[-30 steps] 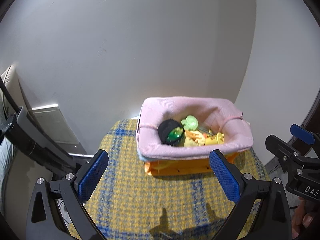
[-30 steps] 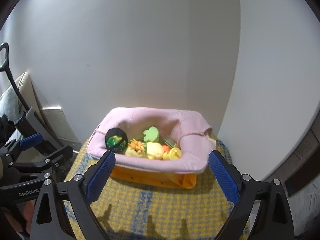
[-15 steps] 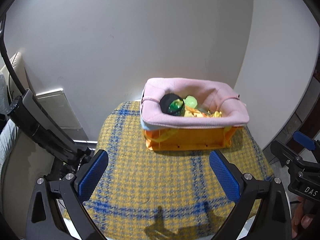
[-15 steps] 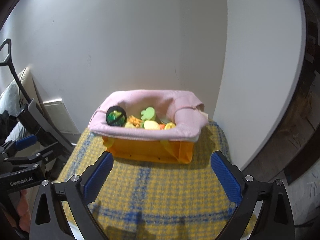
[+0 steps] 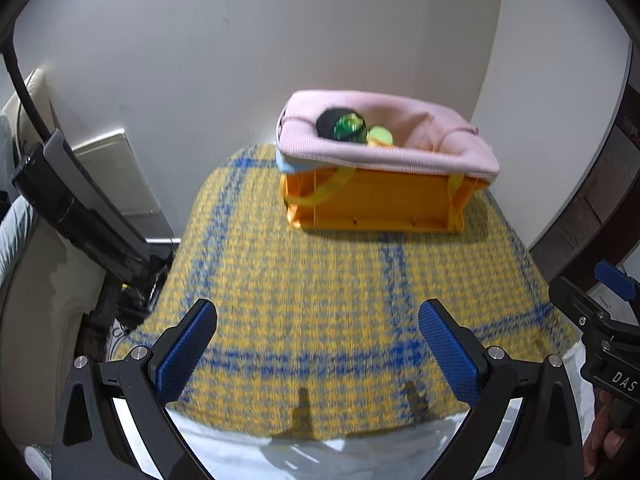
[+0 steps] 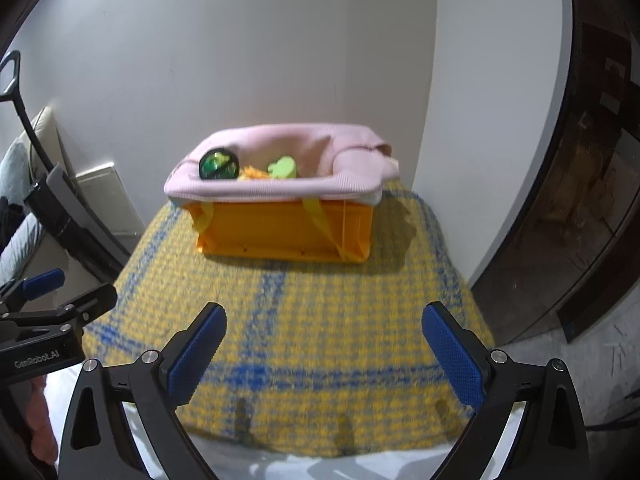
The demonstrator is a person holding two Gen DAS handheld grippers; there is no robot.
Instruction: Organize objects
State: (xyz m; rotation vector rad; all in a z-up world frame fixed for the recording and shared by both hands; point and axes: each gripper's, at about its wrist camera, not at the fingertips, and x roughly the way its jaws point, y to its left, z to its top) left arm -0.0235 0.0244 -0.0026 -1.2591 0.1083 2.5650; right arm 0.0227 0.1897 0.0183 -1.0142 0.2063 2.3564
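1. The left gripper [image 5: 318, 350], a black two-finger tool with blue textured pads, hangs with its fingers spread wide and nothing between them, above the near edge of a yellow woven cloth with blue check lines [image 5: 320, 280].
2. The right gripper [image 6: 324, 350], of the same build, is likewise spread apart and empty over the same cloth.
3. An orange rectangular plastic crate [image 6: 280, 236] stands on the far part of the cloth, close to the white wall corner and well apart from both tools.
4. A pink knitted fabric liner [image 6: 272, 190] is folded over the crate's rim.
5. Inside it lie a black round toy with a shiny green face [image 6: 218, 164], touching the left end of the liner, a light green soft toy [image 6: 282, 168] beside it, and some yellow-orange pieces too small to tell.
6. In the right wrist view the left tool's body reads "GenRobot.AI".
7. In the left wrist view the right tool's body shows only "DAS", cut off at the frame edge.
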